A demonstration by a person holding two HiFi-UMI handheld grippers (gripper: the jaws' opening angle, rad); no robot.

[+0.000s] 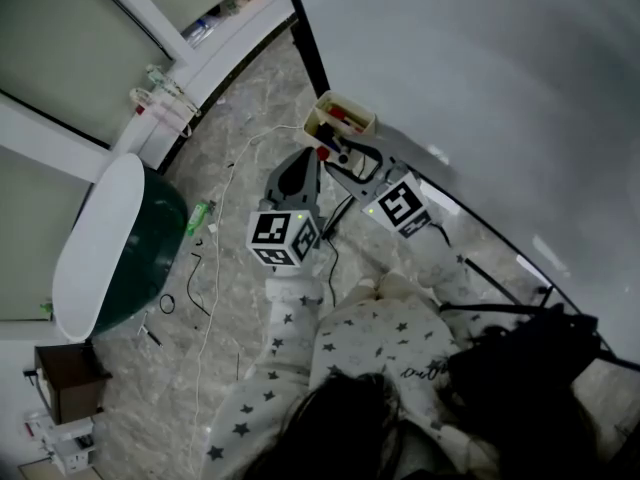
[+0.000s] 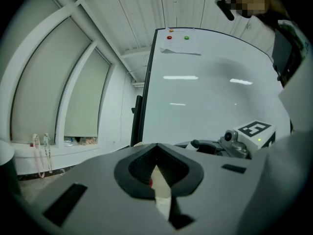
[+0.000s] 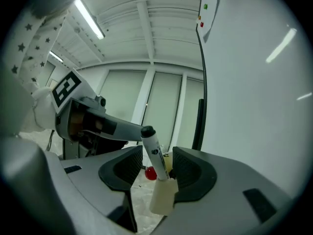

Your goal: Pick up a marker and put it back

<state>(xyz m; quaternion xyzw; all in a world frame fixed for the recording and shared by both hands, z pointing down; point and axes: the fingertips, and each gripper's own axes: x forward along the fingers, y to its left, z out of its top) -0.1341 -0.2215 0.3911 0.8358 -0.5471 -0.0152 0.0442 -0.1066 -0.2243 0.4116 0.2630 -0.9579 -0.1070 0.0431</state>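
Note:
A white marker (image 3: pixel 152 148) with a black cap stands tilted between the jaws of my right gripper (image 3: pixel 155 153); a gap shows beside it, so the pads do not press on it. Its lower end sits in a pale sleeve (image 3: pixel 164 197). In the head view the right gripper (image 1: pixel 338 156) reaches to just below the cream marker box (image 1: pixel 340 118) on the whiteboard's edge, which holds red markers. My left gripper (image 1: pixel 305 158) points at the same spot and its jaw tips (image 2: pixel 156 148) meet. A pale sliver and a red spot show in the slit; I cannot tell what they are.
The whiteboard (image 1: pixel 480 78) fills the right side, on a black frame (image 1: pixel 308 43). A dark green tub with a white top (image 1: pixel 120 248) stands at the left. Thin cables (image 1: pixel 205 268) trail over the marble floor. A black bag (image 1: pixel 530 368) lies by the person's star-print sleeves.

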